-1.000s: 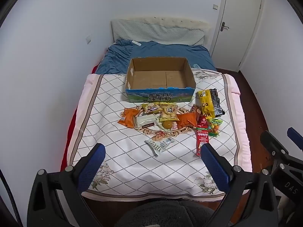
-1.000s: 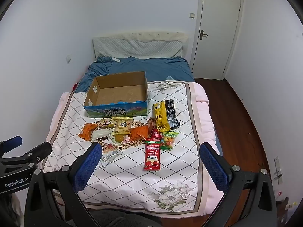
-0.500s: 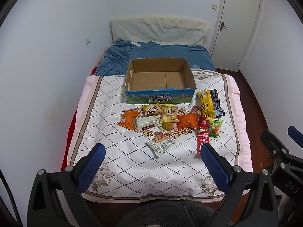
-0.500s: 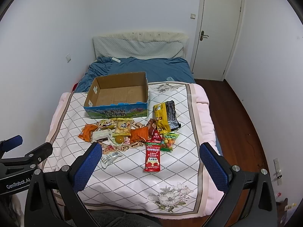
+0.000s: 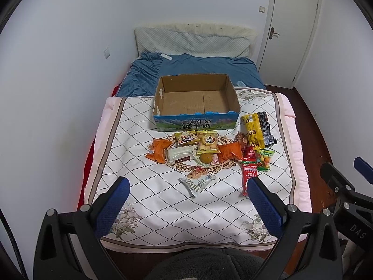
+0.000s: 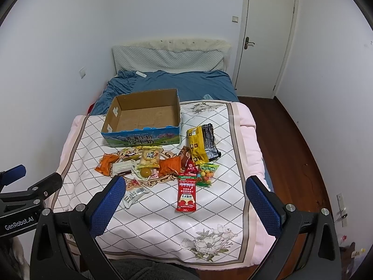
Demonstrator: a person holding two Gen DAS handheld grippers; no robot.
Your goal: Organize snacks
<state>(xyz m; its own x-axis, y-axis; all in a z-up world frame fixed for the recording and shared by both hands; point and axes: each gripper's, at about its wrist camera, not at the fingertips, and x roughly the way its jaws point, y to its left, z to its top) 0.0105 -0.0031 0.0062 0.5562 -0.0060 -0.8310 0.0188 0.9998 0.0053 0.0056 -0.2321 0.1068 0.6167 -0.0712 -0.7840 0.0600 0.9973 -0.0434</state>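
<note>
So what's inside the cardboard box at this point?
Nothing: the cardboard box shows only its bare floor. The strip behind its near wall is hidden. All snack packets lie on the quilt.

We hold the left black two-finger gripper with blue padded fingers [image 5: 186,198] level, jaws spread wide apart and gripping nothing. We hold the right black two-finger gripper with blue padded fingers [image 6: 185,198] alongside it, likewise spread wide and gripping nothing.

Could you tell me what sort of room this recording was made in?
Most likely a home bedroom: a bed with a padded headboard stands against the wall, beside a closed door.
</note>
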